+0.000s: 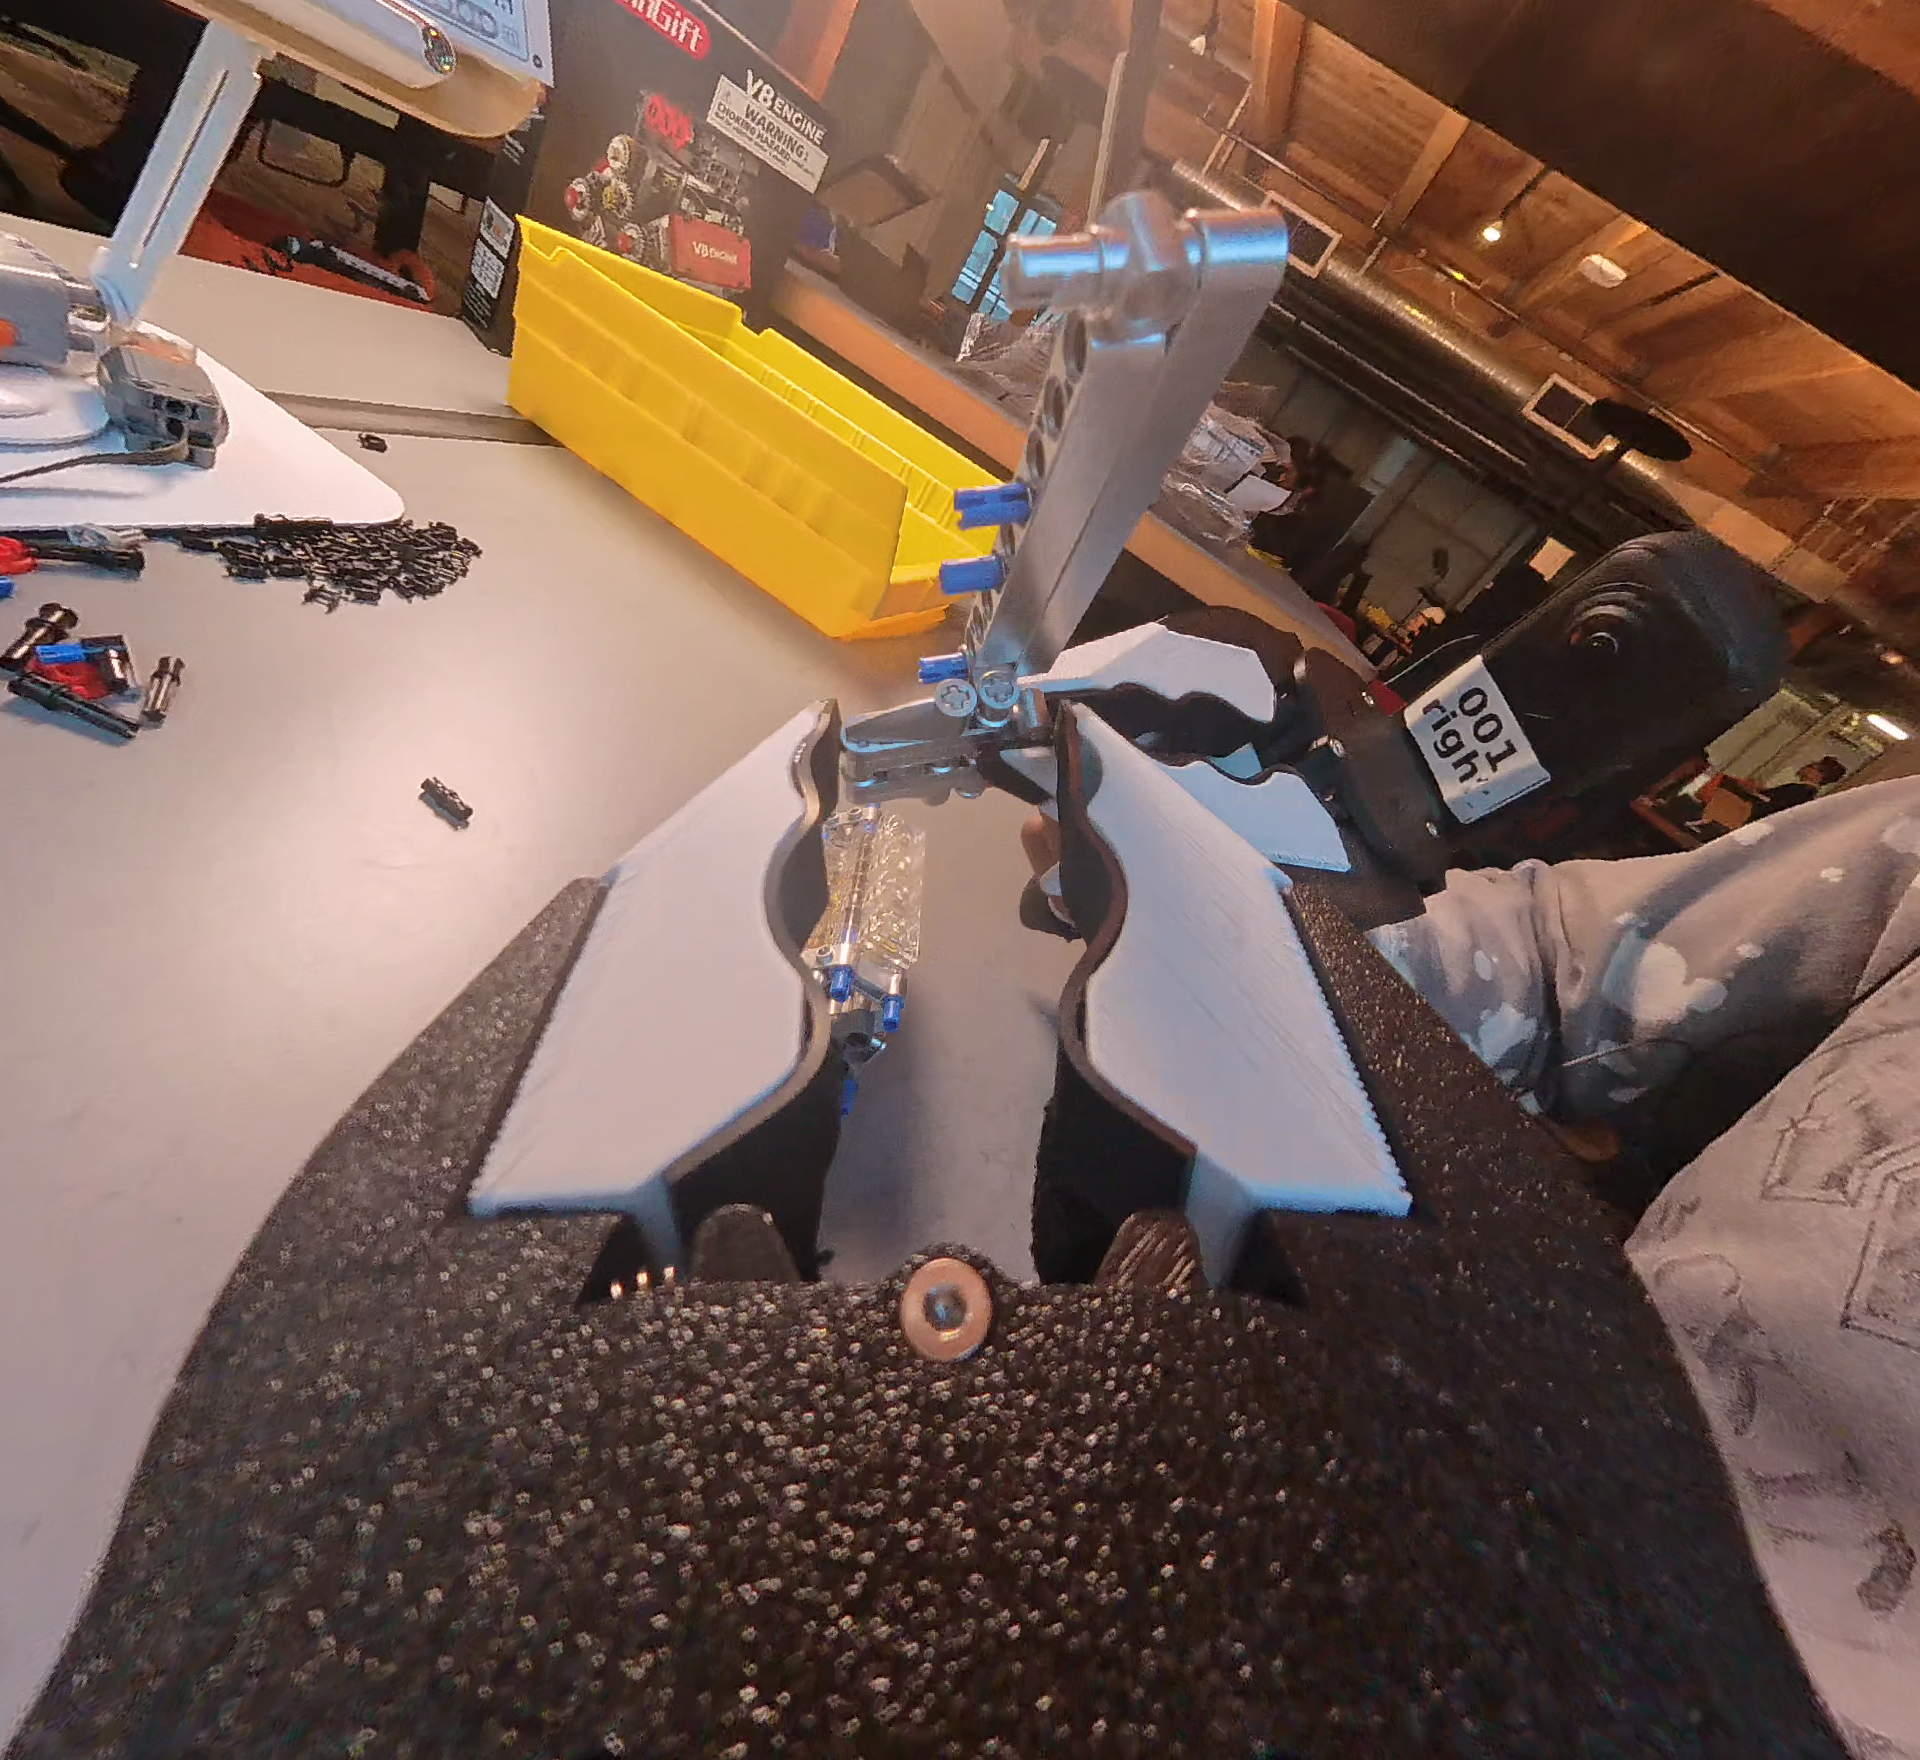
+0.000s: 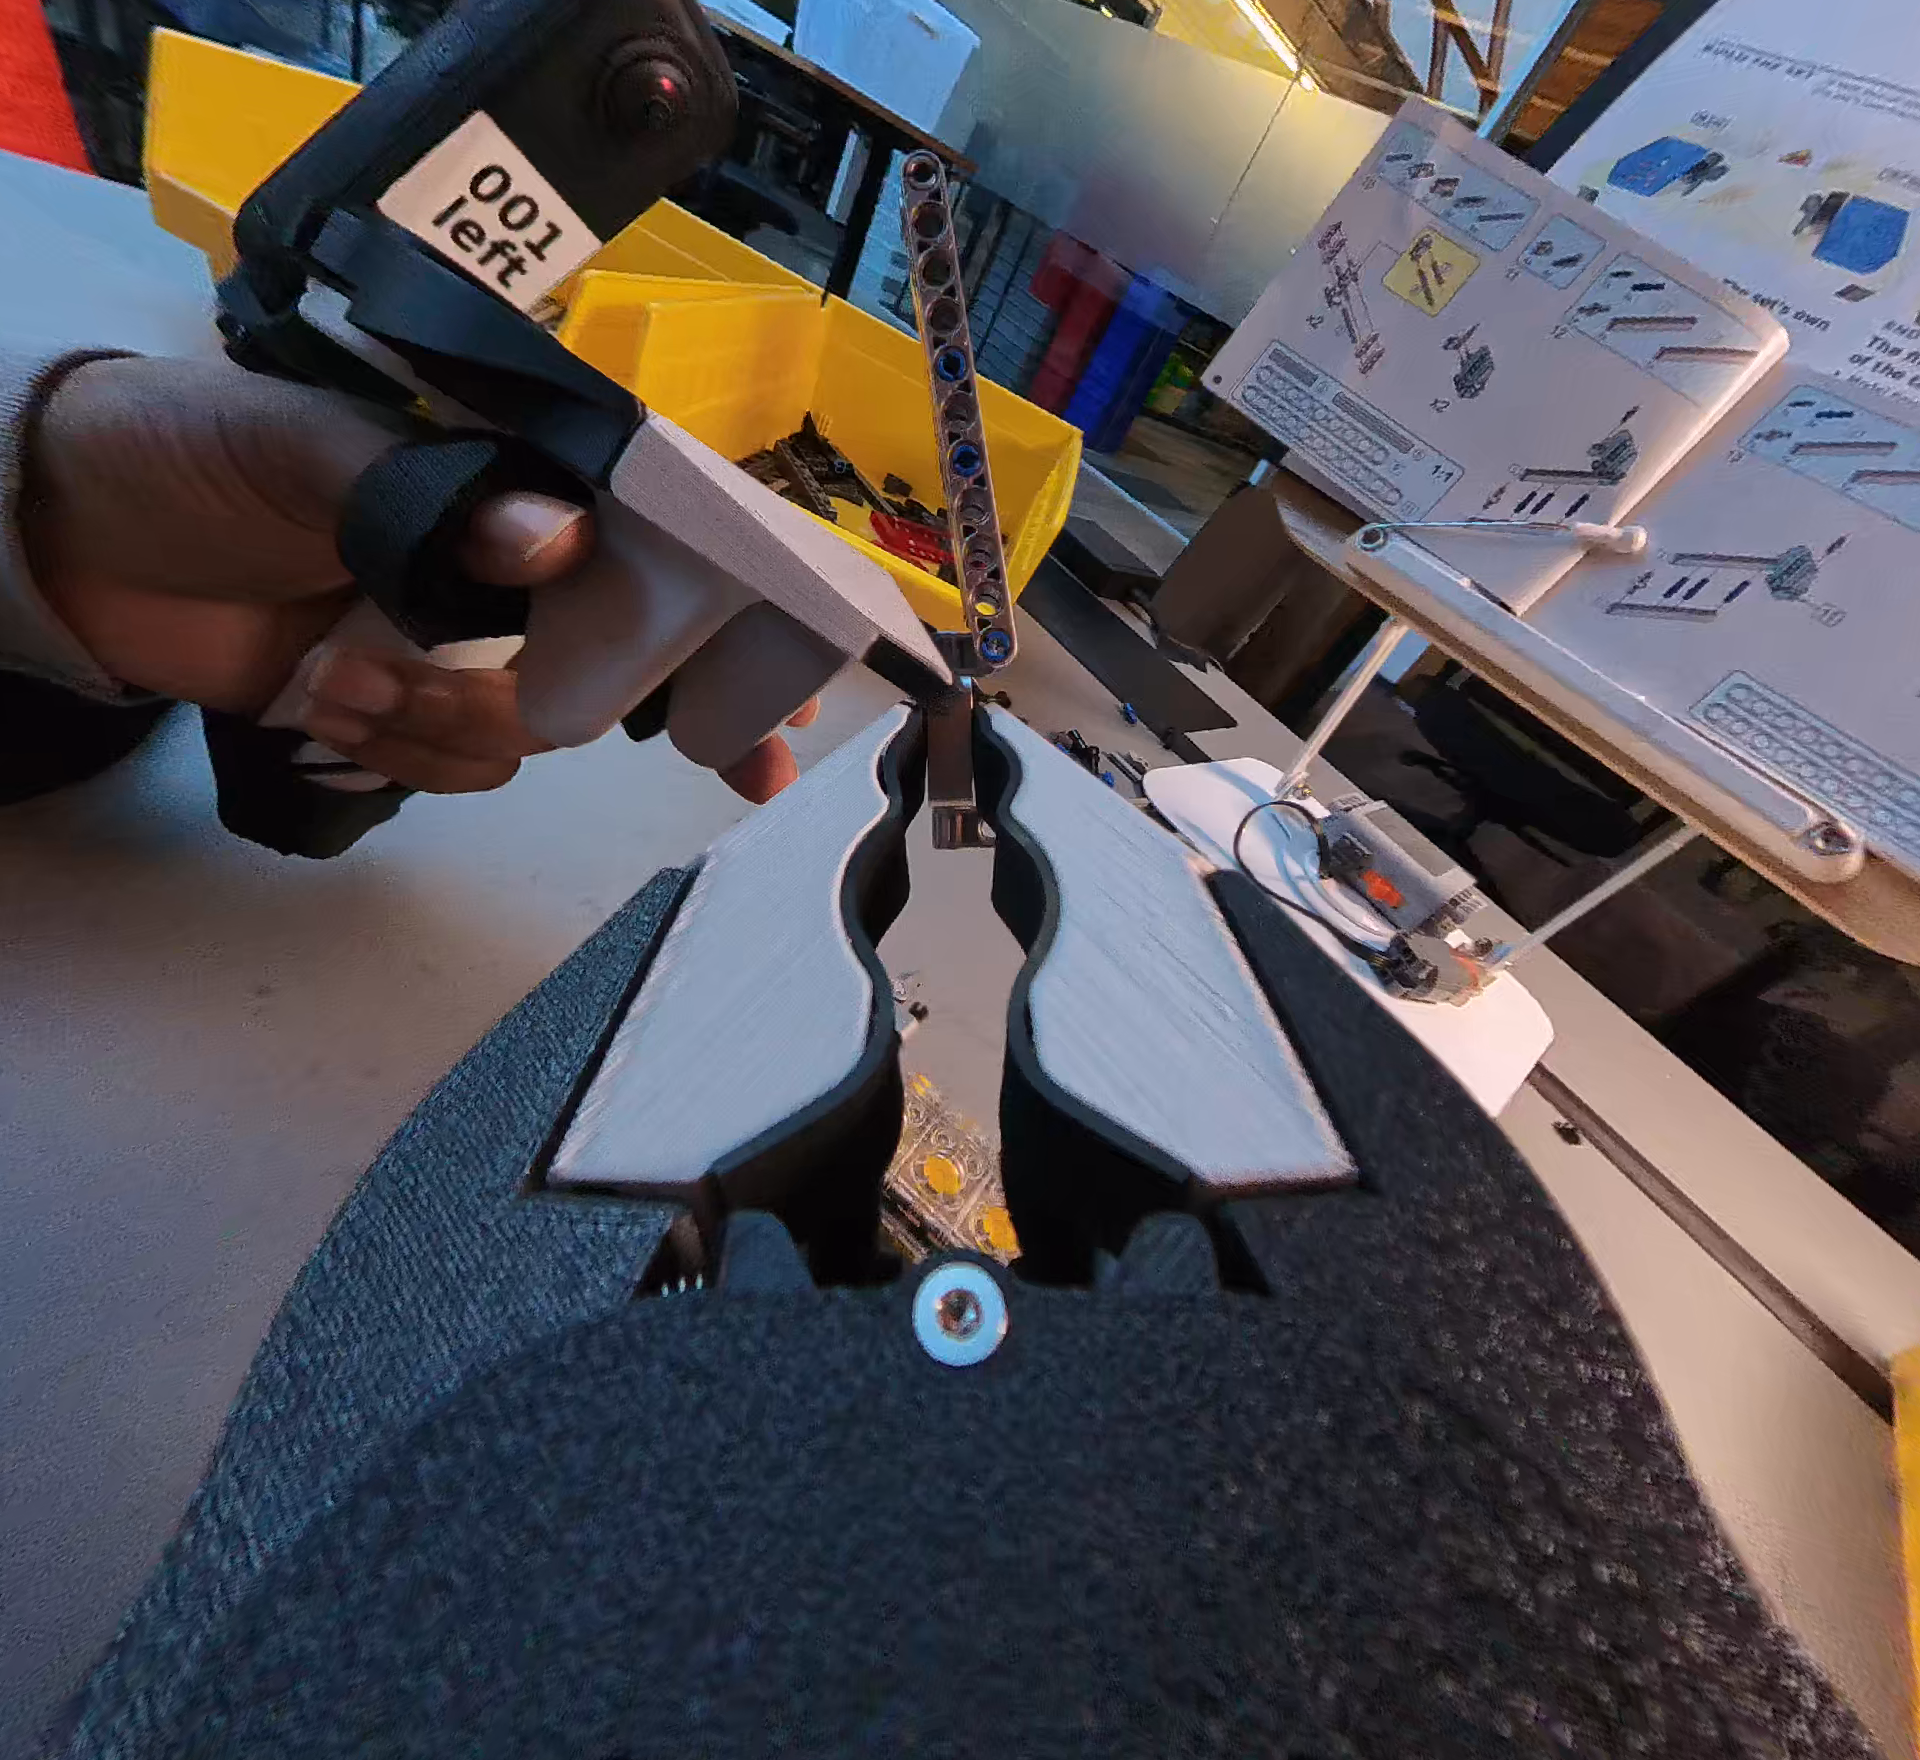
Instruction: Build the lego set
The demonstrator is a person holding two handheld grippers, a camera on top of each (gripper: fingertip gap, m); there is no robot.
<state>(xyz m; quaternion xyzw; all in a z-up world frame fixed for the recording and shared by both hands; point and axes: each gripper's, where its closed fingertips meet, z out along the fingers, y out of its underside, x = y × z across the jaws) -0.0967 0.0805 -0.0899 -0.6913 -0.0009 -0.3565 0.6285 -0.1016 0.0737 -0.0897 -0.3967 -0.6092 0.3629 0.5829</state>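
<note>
My left gripper point(image 1: 948, 734) is shut on the small grey joint point(image 1: 914, 749) at the foot of a long silver holed beam point(image 1: 1101, 453). The beam stands upright above the table and carries three blue pins point(image 1: 987, 505) and a silver connector point(image 1: 1122, 266) at its top. My right gripper point(image 2: 951, 723) is shut on the dark grey piece point(image 2: 954, 775) under the same beam point(image 2: 956, 422). The two grippers meet tip to tip: the right one point(image 1: 1044, 718) comes in from the right, the left one point(image 2: 925, 671) from the left, in a person's hand point(image 2: 260, 567).
A clear studded block with blue pins point(image 1: 873, 910) lies on the table point(image 1: 312, 879) under the grippers. A yellow bin point(image 1: 727, 443) with parts point(image 2: 852, 495), a black box point(image 1: 665, 152), an instruction stand point(image 2: 1507, 360), a grey motor unit point(image 2: 1392, 910) and loose black pins point(image 1: 353, 552) surround it. The tips of both grippers are at nearly the same place.
</note>
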